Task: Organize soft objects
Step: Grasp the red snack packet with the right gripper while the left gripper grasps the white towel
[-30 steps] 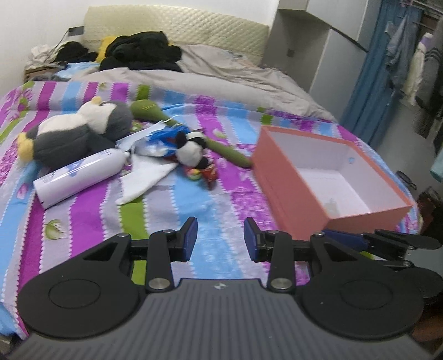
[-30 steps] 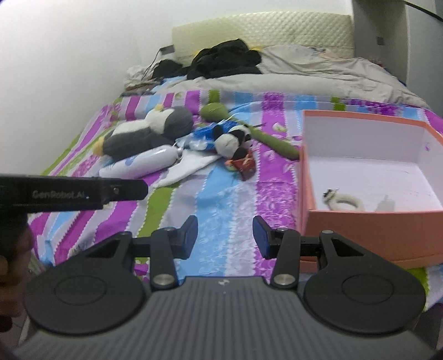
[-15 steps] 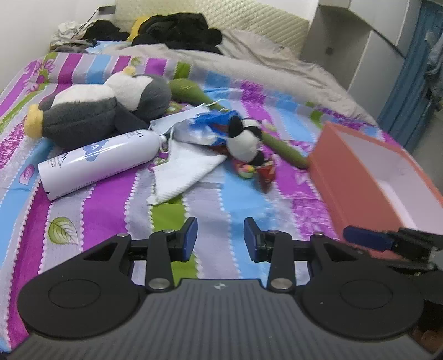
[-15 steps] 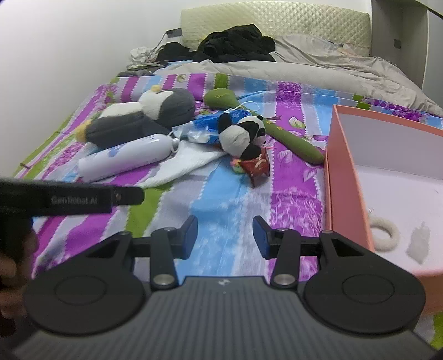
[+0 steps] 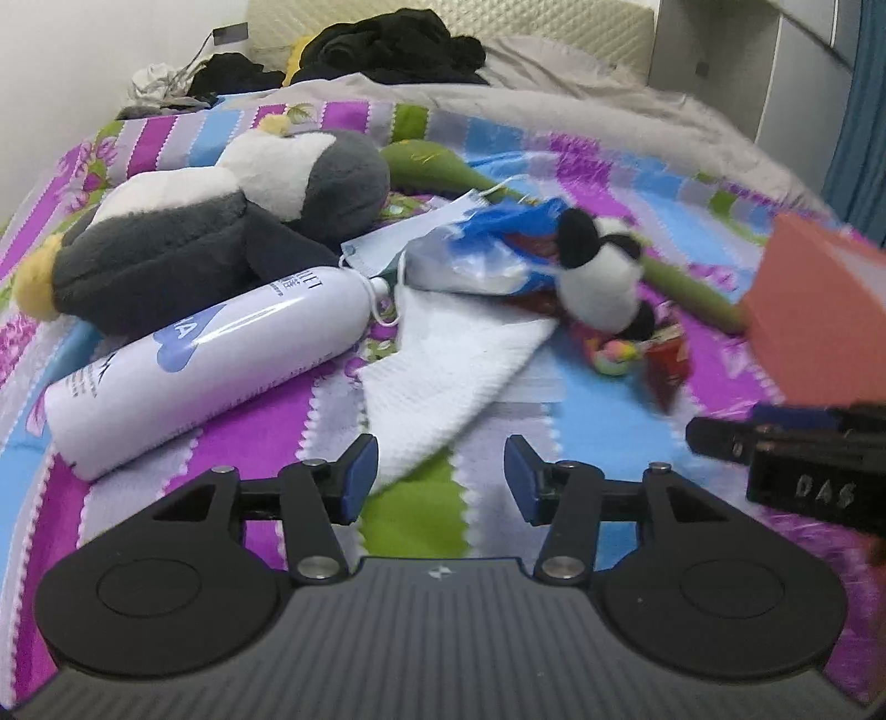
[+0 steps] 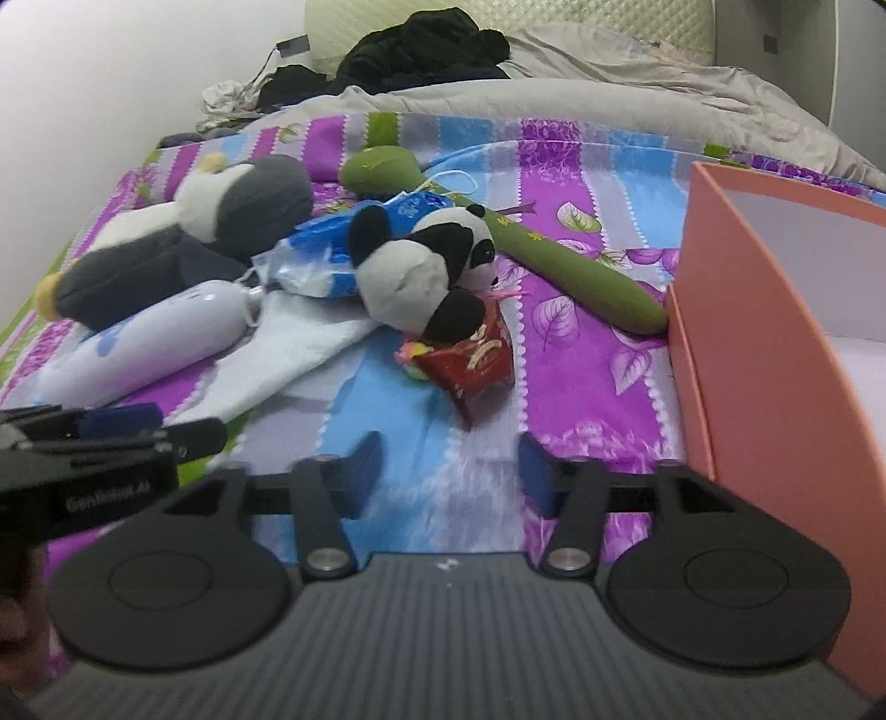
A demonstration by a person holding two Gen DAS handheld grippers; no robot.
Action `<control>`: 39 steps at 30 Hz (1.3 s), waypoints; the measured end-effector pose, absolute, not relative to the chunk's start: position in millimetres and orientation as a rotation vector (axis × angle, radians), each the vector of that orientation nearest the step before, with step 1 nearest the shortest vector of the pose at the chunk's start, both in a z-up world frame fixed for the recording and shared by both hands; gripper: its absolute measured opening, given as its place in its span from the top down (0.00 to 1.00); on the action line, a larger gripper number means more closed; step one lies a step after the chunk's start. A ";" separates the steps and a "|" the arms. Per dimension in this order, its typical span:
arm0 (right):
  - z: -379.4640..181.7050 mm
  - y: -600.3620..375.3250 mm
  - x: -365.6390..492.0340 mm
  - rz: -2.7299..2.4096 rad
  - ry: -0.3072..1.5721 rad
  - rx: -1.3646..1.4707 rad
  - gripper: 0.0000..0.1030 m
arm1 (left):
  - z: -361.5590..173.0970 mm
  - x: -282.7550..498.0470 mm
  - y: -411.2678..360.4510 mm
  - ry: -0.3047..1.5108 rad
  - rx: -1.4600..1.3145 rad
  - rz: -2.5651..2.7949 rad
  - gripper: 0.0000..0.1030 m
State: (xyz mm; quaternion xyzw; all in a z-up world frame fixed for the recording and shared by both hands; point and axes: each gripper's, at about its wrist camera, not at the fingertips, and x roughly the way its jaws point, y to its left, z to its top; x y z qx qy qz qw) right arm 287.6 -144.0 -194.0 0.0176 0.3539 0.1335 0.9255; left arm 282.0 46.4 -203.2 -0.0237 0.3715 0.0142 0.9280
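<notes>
A home bedroom was the setting: a bed with a quilted headboard (image 5: pixel 454 16) carried a striped floral bedspread (image 6: pixel 581 354), a rumpled grey duvet (image 6: pixel 609 94) and a heap of dark clothes (image 5: pixel 387 50), while plush toys lay scattered across it.

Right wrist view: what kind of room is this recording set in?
Most likely a bedroom: a bed covered by a striped purple, blue and green floral sheet, a cream quilted padded headboard against the wall, and a rumpled grey duvet with dark clothes piled on it.

Black gripper (image 5: pixel 441 471), blue pads (image 5: pixel 360 465), silver screws
</notes>
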 end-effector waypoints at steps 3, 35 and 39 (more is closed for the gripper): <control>-203.1 -140.0 302.9 0.268 0.714 0.030 0.38 | -217.9 295.8 45.3 0.769 0.004 0.055 0.45; -177.5 -155.3 228.6 0.306 0.696 -0.026 0.92 | -179.8 199.9 38.7 0.753 -0.210 -0.010 0.95; -179.1 -160.2 201.8 0.305 0.723 -0.047 0.92 | -176.3 166.6 31.7 0.761 -0.239 -0.028 0.95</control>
